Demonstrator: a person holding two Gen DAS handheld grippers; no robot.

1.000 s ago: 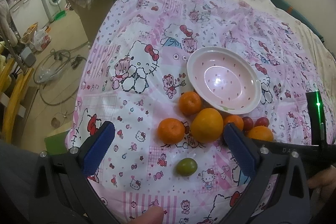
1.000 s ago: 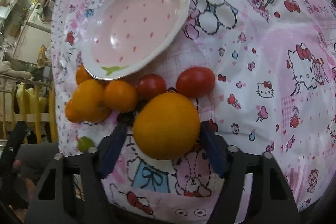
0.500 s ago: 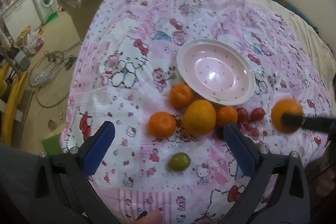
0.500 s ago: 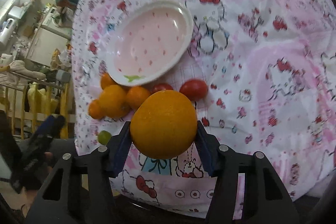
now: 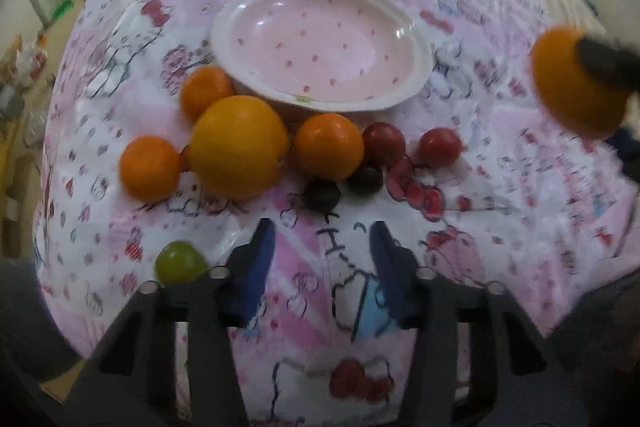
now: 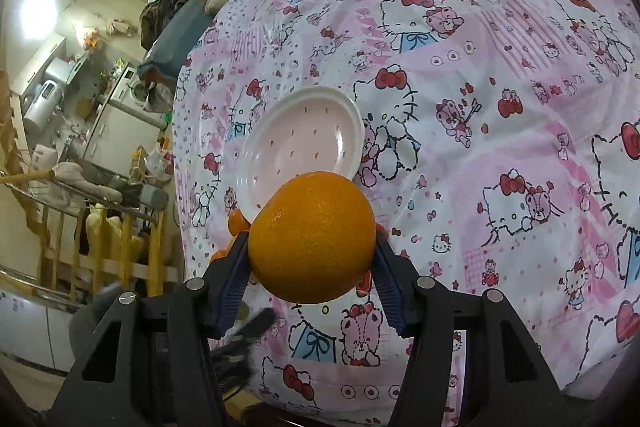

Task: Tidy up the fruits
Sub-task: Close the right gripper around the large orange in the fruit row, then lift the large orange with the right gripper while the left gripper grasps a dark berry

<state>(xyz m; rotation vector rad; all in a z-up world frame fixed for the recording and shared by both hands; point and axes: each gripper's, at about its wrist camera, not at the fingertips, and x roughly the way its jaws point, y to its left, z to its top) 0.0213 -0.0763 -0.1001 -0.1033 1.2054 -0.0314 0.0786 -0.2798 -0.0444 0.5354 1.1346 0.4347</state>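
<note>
Your right gripper (image 6: 311,251) clenched the orange (image 6: 312,237) | plate (image 6: 256,167) at 11 o'clock | left gripper (image 5: 322,247) stood released.

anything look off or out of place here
Nothing is spilled or damaged. The one oddity: the pink plate is bare while the fruit lies loose on the quilt beside it, and a green fruit sits apart from the cluster. The right gripper holds an orange aloft.
</note>
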